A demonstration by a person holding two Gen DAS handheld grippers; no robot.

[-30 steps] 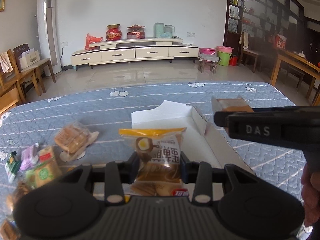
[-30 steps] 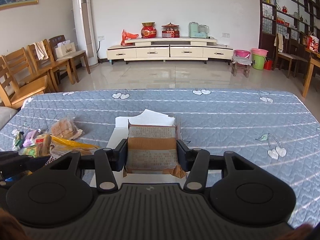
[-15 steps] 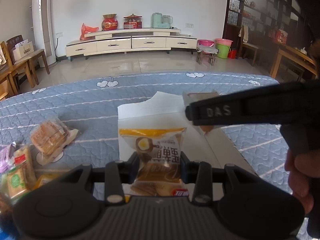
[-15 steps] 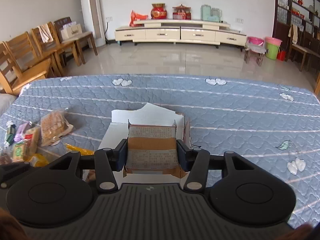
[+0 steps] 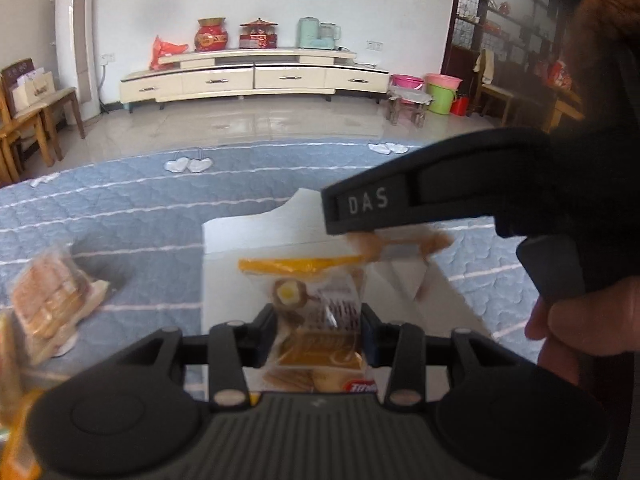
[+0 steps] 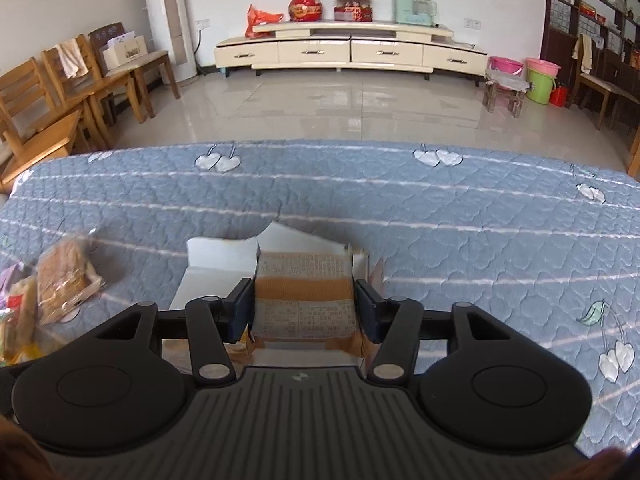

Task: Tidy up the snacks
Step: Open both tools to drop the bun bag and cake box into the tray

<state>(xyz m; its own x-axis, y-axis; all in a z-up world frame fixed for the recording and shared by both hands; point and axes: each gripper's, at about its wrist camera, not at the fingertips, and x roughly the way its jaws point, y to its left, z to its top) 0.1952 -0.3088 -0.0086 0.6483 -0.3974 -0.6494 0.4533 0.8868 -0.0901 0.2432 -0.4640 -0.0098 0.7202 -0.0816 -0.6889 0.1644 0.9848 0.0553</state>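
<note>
Presently we find both jaws just been opening over the white cardboard box point(image 6: 208, 258). Our left gripper point(image 5: 318, 332) loosens around the yellow-topped cake packet point(image 5: 316, 320); our right gripper point(image 6: 304, 308) stands slack beside the brown-banded printed snack pack point(image 6: 305, 296). Both snacks appear released into the box.

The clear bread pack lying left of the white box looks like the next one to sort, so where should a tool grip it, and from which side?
Grip the bread pack across its narrower width, at the thick middle, coming down from above. It lies flat and apart on the quilt, and its thin sealed ends would likely slip.
</note>
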